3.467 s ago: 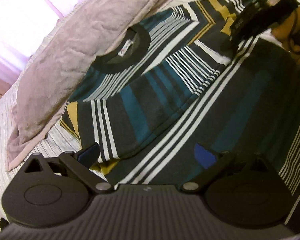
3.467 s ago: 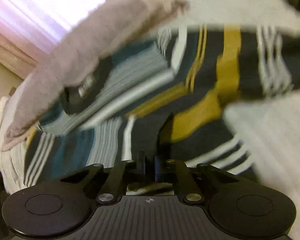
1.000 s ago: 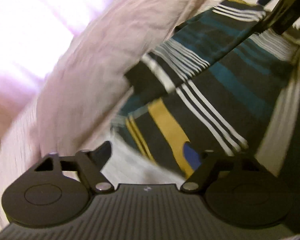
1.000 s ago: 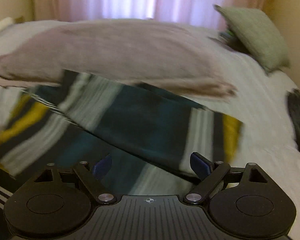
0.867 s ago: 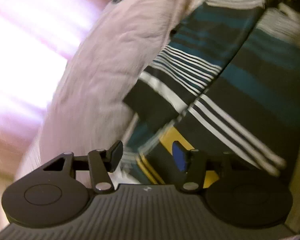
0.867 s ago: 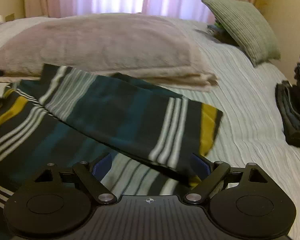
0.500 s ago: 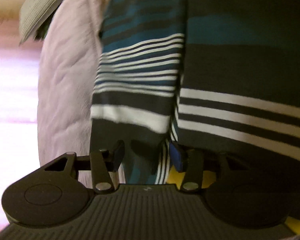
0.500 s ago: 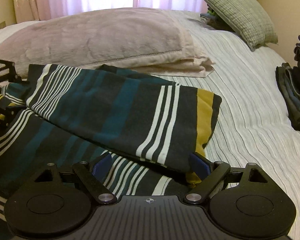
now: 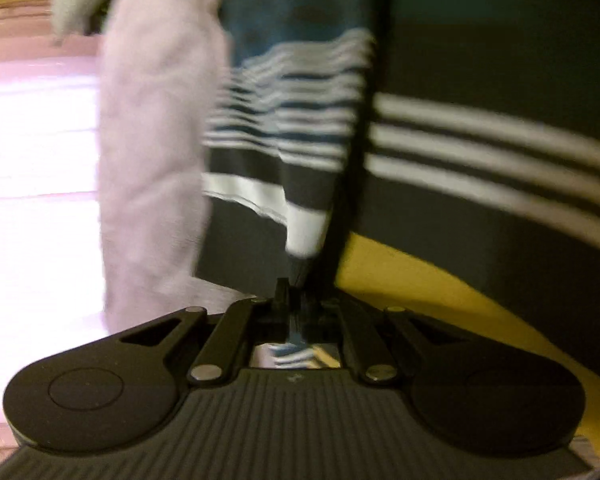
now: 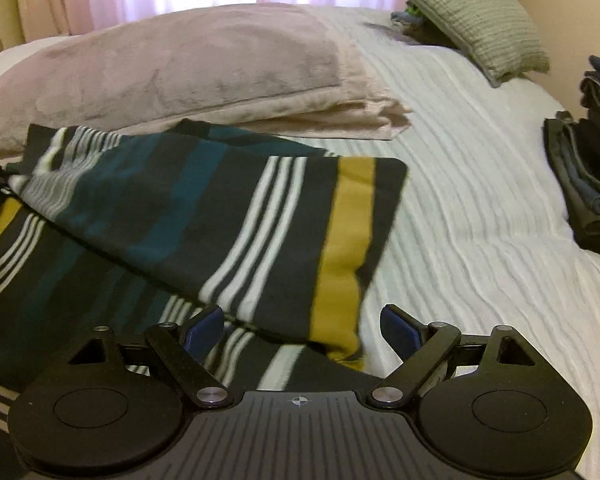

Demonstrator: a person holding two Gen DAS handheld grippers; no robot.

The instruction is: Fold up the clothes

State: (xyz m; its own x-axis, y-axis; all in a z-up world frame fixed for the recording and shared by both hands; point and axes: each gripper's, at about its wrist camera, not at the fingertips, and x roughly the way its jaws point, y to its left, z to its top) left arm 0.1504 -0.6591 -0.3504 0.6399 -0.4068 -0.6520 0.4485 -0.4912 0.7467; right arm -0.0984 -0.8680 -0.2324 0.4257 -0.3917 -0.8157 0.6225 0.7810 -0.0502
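Two matte-black handheld grippers are showing ribbed bodies, round side discs and silver pivot screws; the right gripper [image 10: 302,330] is wearing blue pads on its fingers [image 10: 398,326], while the left gripper [image 9: 296,304] is appearing all black.

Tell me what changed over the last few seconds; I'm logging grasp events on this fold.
The left claw, open earlier, has closed on the striped shirt at its edge. The right claw, shut on the shirt 3.5 s ago, has let go and is open. A flap of shirt got folded over. The pink blanket stayed put.
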